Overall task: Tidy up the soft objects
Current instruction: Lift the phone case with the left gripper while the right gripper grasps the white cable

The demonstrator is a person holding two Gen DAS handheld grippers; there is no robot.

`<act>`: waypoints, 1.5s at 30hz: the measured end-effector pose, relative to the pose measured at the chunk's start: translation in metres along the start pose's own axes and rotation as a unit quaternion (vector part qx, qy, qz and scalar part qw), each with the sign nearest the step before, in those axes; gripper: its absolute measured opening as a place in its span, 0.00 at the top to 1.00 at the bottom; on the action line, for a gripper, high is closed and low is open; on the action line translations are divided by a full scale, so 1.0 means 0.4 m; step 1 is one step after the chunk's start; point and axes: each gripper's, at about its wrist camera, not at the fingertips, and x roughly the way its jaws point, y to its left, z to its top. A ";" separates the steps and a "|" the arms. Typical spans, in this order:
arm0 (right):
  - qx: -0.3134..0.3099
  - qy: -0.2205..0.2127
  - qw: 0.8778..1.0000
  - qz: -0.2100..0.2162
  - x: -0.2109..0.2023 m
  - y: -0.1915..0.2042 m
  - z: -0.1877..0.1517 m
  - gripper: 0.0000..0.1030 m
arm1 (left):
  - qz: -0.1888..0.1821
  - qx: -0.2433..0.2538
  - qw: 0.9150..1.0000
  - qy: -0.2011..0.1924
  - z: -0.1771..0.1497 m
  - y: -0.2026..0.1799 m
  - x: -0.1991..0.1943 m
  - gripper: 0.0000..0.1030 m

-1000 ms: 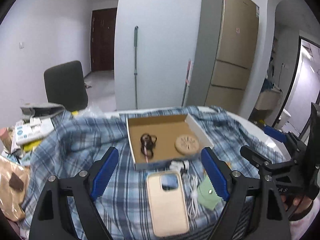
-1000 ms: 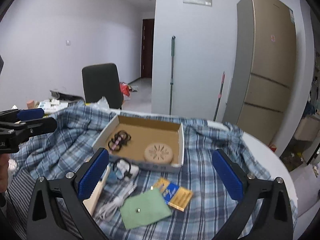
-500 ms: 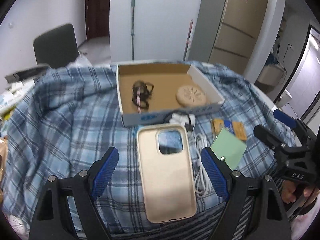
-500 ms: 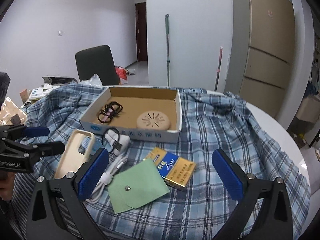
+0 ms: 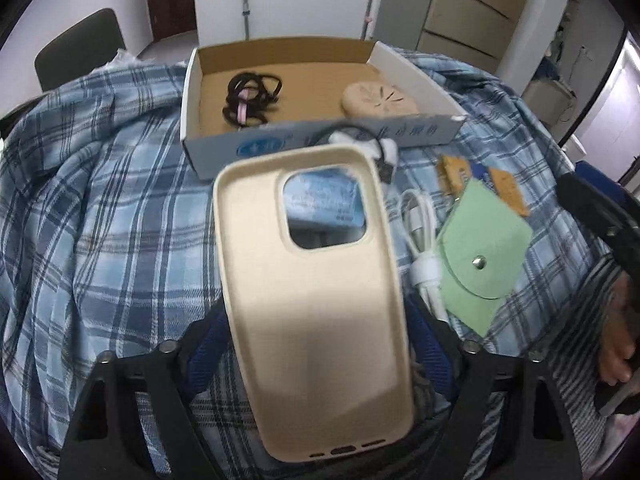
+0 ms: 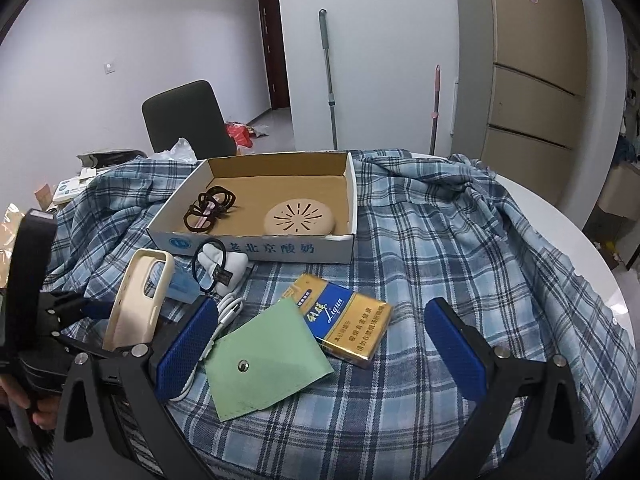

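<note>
Left gripper pinches the lower end of the case, blue pads pressed on both long edges; in the right view the case tilts up off the cloth, top end toward the box. Right gripper is spread wide, holding nothing, hovering over the pouch and the cigarette pack. Case looks like light, bendy silicone, probably grippy rather than slick, so an edge pinch may bow it; holding low on the solid part, away from the camera cutout, seems safest. Pouch is flat and floppy, likely best taken by a corner or the flap near the snap. Cable lies coiled between case and pouch; white hair tie sits just in front of the box. Box already holds hair bands and a round pad. Surface is a rumpled plaid cloth over a white round table, so things could snag in folds. Room: chair, mop, fridge, dark door at the end of the hall.
</note>
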 end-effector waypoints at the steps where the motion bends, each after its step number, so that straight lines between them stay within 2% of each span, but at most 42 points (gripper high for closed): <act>1: 0.001 0.000 1.000 -0.001 -0.003 0.000 0.000 0.00 | -0.005 -0.006 1.000 -0.003 0.000 0.004 -0.003 0.26; 5: -0.001 0.003 1.000 -0.004 -0.012 0.008 0.006 0.00 | -0.002 -0.003 0.998 -0.056 0.000 0.009 -0.063 0.26; 9: -0.005 0.018 1.000 0.008 -0.016 0.035 0.018 0.00 | 0.009 0.001 0.990 -0.141 0.001 0.006 -0.159 0.26; 12: -0.006 0.039 0.999 0.012 -0.002 0.069 0.021 0.00 | 0.020 -0.009 0.977 -0.213 -0.004 0.024 -0.233 0.26; 14: -0.005 0.054 0.998 0.018 0.015 0.095 0.018 0.00 | 0.036 -0.015 0.965 -0.259 -0.011 0.032 -0.270 0.26; 17: -0.009 0.079 0.996 0.029 0.045 0.133 0.016 0.00 | 0.044 -0.006 0.956 -0.291 -0.020 0.034 -0.300 0.26; 22: -0.017 0.098 0.994 0.036 0.078 0.175 0.015 0.01 | 0.029 -0.007 0.954 -0.298 -0.023 0.041 -0.318 0.26; 24: -0.026 0.102 0.994 0.033 0.091 0.188 0.013 0.08 | 0.027 -0.011 0.953 -0.302 -0.027 0.053 -0.320 0.26; 26: -0.036 0.111 0.992 0.037 0.105 0.199 0.008 0.22 | 0.024 -0.016 0.953 -0.300 -0.023 0.059 -0.316 0.26; 27: -0.039 0.114 0.992 0.045 0.114 0.203 0.004 0.26 | 0.025 -0.018 0.954 -0.298 -0.026 0.057 -0.315 0.26; 30: -0.032 0.129 0.989 0.071 0.141 0.205 -0.012 0.46 | 0.019 -0.024 0.956 -0.292 -0.030 0.058 -0.313 0.26; 31: -0.033 0.138 0.987 0.077 0.152 0.208 -0.019 0.57 | 0.017 -0.025 0.957 -0.290 -0.030 0.060 -0.312 0.26; 33: -0.042 0.155 0.984 0.075 0.172 0.214 -0.035 0.67 | 0.017 -0.026 0.957 -0.289 -0.030 0.059 -0.311 0.26; 36: -0.071 0.146 0.985 0.061 0.169 0.232 -0.048 0.68 | 0.019 -0.026 0.957 -0.288 -0.031 0.057 -0.311 0.26; 38: -0.088 0.143 0.984 0.053 0.164 0.245 -0.056 0.80 | 0.021 -0.030 0.957 -0.287 -0.032 0.058 -0.314 0.26; 42: -0.070 0.139 0.985 0.077 0.150 0.225 -0.056 0.81 | 0.021 -0.034 0.954 -0.296 -0.036 0.062 -0.327 0.26; 45: -0.058 0.113 0.988 0.088 0.111 0.200 -0.039 0.82 | 0.022 -0.032 0.953 -0.301 -0.037 0.061 -0.335 0.26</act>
